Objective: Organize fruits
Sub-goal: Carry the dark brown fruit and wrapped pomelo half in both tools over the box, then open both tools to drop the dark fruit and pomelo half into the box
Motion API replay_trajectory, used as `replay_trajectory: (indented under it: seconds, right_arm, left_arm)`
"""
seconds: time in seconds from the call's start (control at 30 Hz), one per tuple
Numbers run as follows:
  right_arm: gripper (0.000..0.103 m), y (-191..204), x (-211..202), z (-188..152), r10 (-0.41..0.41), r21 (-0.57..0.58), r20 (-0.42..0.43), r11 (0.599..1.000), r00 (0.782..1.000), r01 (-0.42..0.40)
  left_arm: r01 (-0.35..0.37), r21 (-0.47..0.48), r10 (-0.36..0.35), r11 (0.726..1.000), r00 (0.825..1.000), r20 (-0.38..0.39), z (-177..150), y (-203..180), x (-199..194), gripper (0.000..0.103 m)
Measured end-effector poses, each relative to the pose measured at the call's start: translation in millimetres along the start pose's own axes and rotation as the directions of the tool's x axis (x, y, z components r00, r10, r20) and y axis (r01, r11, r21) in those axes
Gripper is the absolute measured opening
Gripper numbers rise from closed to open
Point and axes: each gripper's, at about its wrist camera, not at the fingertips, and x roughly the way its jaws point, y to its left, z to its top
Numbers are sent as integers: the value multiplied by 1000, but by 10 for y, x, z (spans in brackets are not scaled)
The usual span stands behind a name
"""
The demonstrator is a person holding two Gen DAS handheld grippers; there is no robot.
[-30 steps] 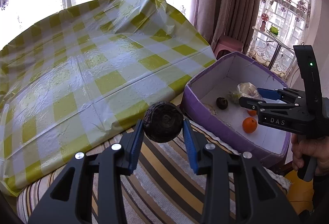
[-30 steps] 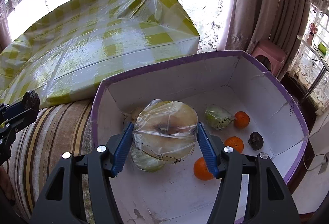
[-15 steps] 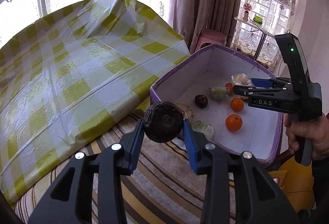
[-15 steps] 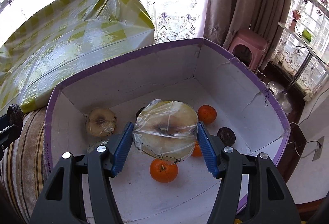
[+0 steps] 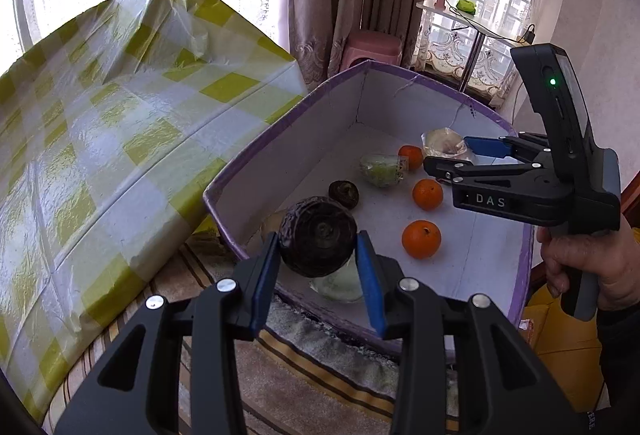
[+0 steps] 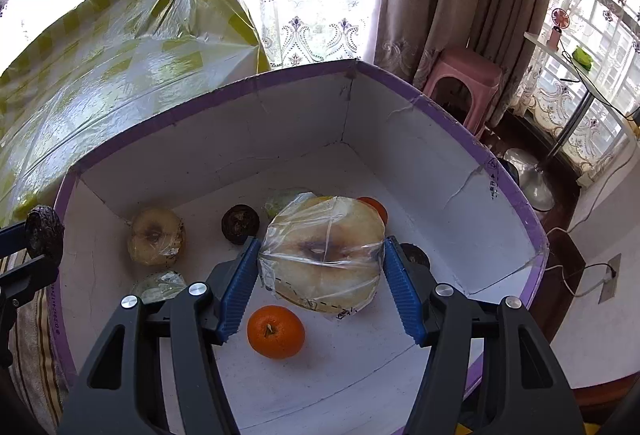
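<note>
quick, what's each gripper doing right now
left gripper: closed on a dark wrinkled fruit.
right gripper: closed on a plastic-wrapped pale fruit.

oranges (image 5: 421,239): 3 | dark fruits (image 6: 240,224): 4 | wrapped fruits (image 6: 156,241): 4 | box (image 6: 420,139): 1

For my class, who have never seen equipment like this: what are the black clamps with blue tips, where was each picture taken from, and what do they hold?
There is no robot here. A person holds a hand-operated clamp in each hand, and each clamp carries a wide-angle camera looking along its two fingers.

In the left clamp's picture, the left gripper is shut on a dark wrinkled fruit; the right clamp and the person's hand show at the side.

In the right clamp's picture, the right gripper is shut on a pale fruit wrapped in plastic.

Both hang over a purple-rimmed box holding oranges, another wrapped pale fruit and small dark fruits. Beside it lies a yellow checked plastic cover.
</note>
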Motion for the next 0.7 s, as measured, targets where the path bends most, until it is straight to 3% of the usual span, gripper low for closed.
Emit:
replay_trajectory:
  seconds: [0.3,0.7]
  right_arm:
    - [61,-216,104,73,-32,22,-25,999,999,33]
    - [61,-468,353,162,-96,-38,-132,995,987,92]
  left_arm:
    - [34,72,-24,997,990,-139,314,-134,481,39]
    - [71,156,-29,985,966,-259,531,-383,1005,39]
